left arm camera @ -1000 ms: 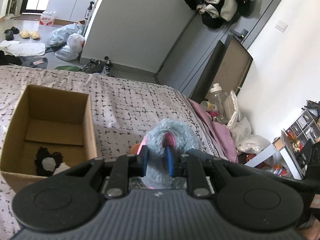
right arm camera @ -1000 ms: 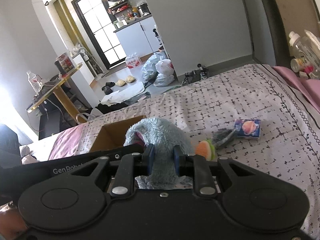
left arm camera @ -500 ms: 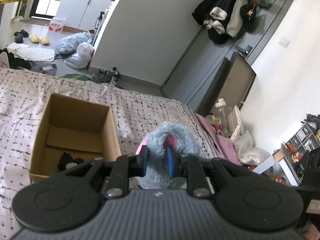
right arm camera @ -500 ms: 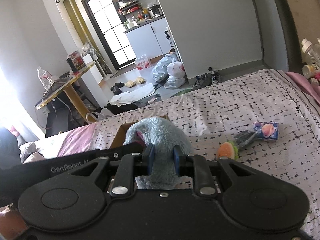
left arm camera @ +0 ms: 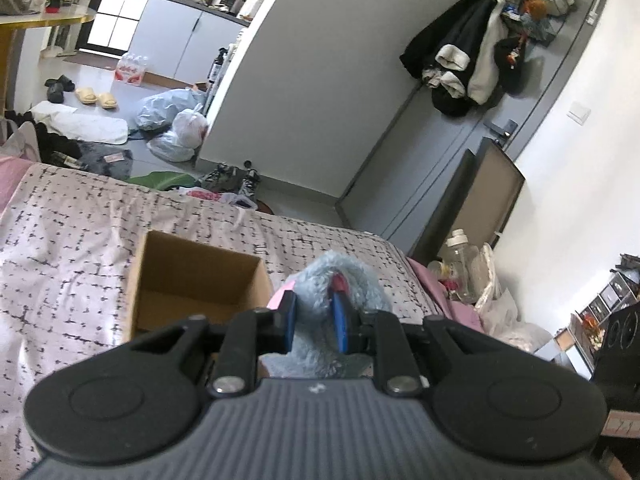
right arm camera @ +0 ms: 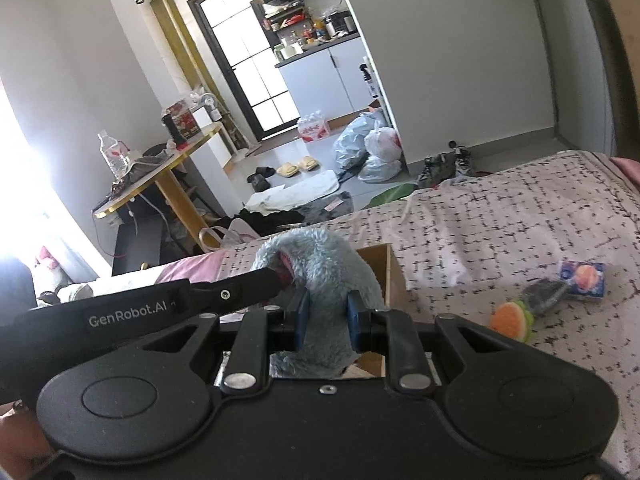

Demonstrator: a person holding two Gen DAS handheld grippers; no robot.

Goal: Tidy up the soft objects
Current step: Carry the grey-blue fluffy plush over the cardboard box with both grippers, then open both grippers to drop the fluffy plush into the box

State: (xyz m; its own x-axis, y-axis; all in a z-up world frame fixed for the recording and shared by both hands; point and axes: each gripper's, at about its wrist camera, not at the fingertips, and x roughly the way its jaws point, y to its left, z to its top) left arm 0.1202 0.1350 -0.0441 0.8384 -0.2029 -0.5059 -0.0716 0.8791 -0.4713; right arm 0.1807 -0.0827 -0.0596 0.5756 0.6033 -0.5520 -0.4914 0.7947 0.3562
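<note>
A fluffy blue plush toy (left arm camera: pixel 340 280) with pink inside hangs between both grippers above the bed. My left gripper (left arm camera: pixel 314 322) is shut on one side of it, and my right gripper (right arm camera: pixel 326 320) is shut on the other side of the plush toy (right arm camera: pixel 320 268). In the right wrist view the left gripper's black finger (right arm camera: pixel 224 294) reaches into the toy from the left. An open cardboard box (left arm camera: pixel 192 280) sits on the patterned bedspread just left of and below the toy; its far corner (right arm camera: pixel 384 276) shows behind the toy in the right wrist view.
On the bedspread (right arm camera: pixel 520 232) to the right lie an orange-and-green soft toy (right arm camera: pixel 510 320), a dark soft item (right arm camera: pixel 546 294) and a small printed packet (right arm camera: pixel 584 276). Bottles and bags (left arm camera: pixel 468 272) crowd the bed's right side. Bags, slippers and clothes litter the floor beyond the bed.
Both grippers have carried the plush toy leftward and slightly up, toward the box. The box now lies nearer the toy in both views, and its inside is mostly hidden by the left gripper.
</note>
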